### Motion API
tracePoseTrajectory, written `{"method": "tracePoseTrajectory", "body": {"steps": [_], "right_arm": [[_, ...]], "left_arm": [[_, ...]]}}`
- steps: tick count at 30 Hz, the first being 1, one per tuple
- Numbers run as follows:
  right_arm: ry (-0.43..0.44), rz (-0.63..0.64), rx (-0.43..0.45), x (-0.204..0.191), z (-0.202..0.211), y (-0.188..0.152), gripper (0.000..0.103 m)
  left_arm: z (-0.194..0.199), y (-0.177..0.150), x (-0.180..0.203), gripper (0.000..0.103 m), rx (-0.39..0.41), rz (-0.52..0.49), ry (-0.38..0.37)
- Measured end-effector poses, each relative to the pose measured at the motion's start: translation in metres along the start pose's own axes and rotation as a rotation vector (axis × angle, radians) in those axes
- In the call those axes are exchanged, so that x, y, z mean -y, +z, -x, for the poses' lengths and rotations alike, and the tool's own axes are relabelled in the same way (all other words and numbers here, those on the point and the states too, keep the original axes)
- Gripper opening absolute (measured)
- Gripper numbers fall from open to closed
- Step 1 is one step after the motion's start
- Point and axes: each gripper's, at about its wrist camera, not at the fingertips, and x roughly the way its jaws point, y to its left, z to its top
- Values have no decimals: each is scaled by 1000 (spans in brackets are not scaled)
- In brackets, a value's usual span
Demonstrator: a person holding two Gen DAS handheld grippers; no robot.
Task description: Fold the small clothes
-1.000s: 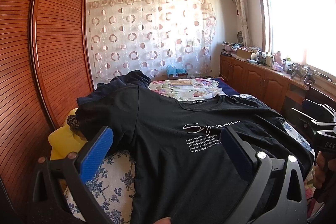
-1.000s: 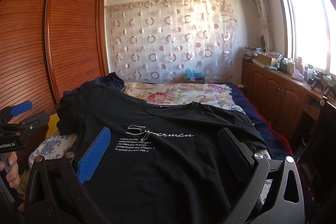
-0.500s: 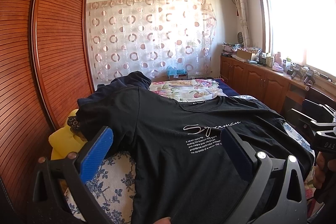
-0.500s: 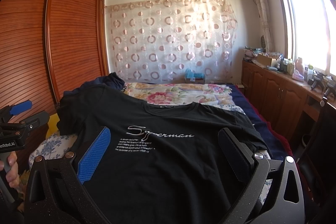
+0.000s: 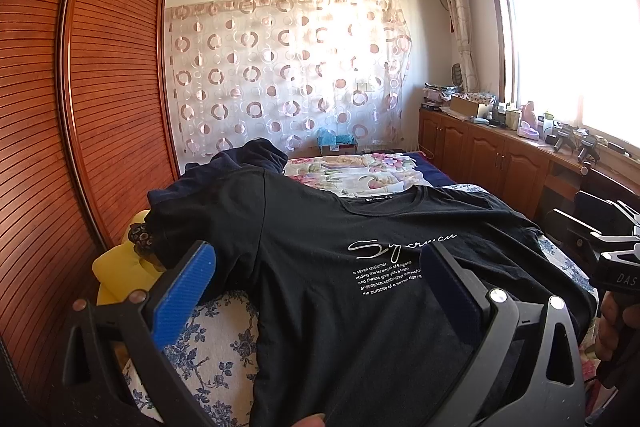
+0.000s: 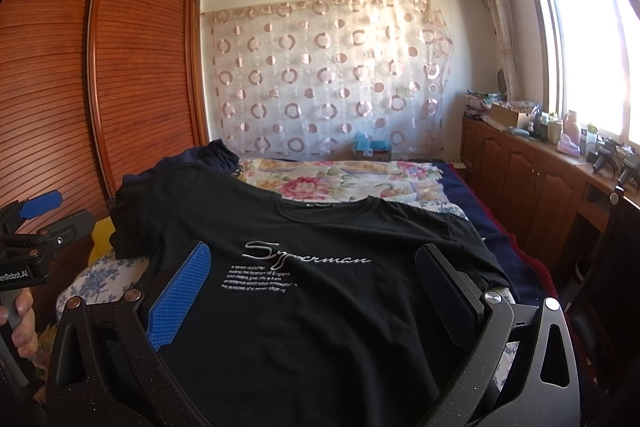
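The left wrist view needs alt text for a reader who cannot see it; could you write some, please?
A black T-shirt with white script lettering lies spread face-up on a bed, seen between the open left gripper. Behind stand a wooden wardrobe and a circle-patterned curtain.

Both the left gripper (image 5: 316,291) and the right gripper (image 6: 312,287) had black frames, silver screws and blue ribbed pads (image 6: 180,301); bare fingers (image 6: 22,323) showed.
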Motion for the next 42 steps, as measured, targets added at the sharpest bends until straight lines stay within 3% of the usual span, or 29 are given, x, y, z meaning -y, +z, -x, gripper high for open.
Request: {"method": "tracePoseTrajectory", "body": {"steps": [12,29,36,42], "right_arm": [[38,4,-46,-13,-18,0,103],[98,53,-201,-19,-68,-40,99],[126,94,-238,-30,-84,-51,99],[138,139,-263,-36,-96,-54,99]], "left_arm": [[-26,-8,-17,103,-64,11,15],[-58,-54,-88,103,-152,90,54],[-86,-69,-122,103,-238,113,82],[-109,-67,-144,101,-288,127,17]]}}
